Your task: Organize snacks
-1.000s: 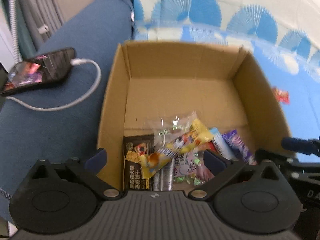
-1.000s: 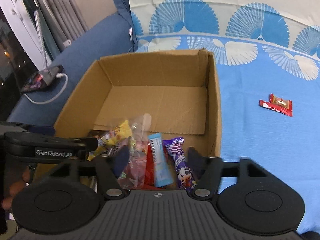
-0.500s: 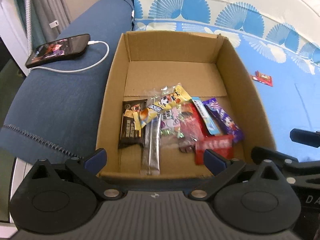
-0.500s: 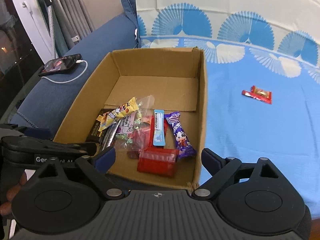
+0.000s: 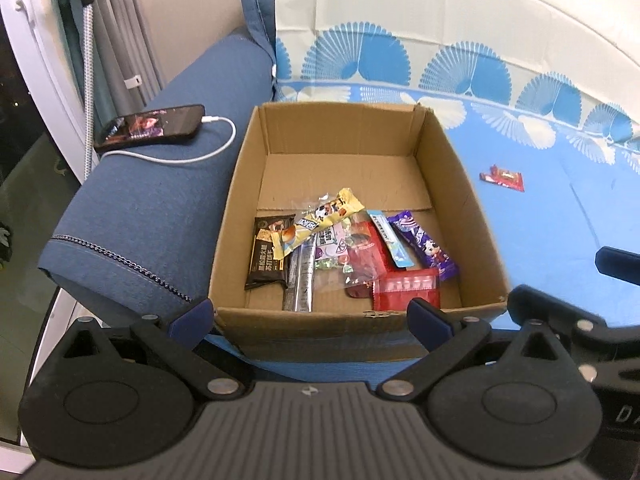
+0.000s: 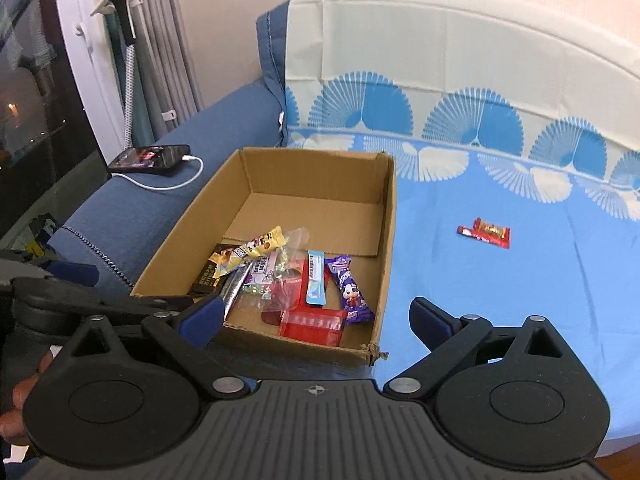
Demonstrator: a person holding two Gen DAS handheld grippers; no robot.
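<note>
An open cardboard box (image 5: 452,156) (image 6: 390,208) sits on the blue patterned sofa cover. Several snack packets lie in its near half, among them a yellow bar (image 5: 320,222) (image 6: 256,248), a dark bar (image 5: 269,256), a purple packet (image 5: 424,246) (image 6: 350,288) and a red pack (image 5: 406,288) (image 6: 314,322). One red snack packet (image 5: 503,177) (image 6: 485,232) lies alone on the cover right of the box. My left gripper (image 5: 308,314) is open and empty, just short of the box's near wall. My right gripper (image 6: 316,316) is open and empty, over the box's near right corner.
A phone (image 5: 150,127) (image 6: 150,157) on a white charging cable (image 5: 200,158) lies on the blue sofa armrest left of the box. Grey curtains and a window frame stand at the far left. The sofa back rises behind the box.
Both grippers have pulled back and up from inside the box, so the whole box and more of the sofa now show. The snacks lie still in the box.
</note>
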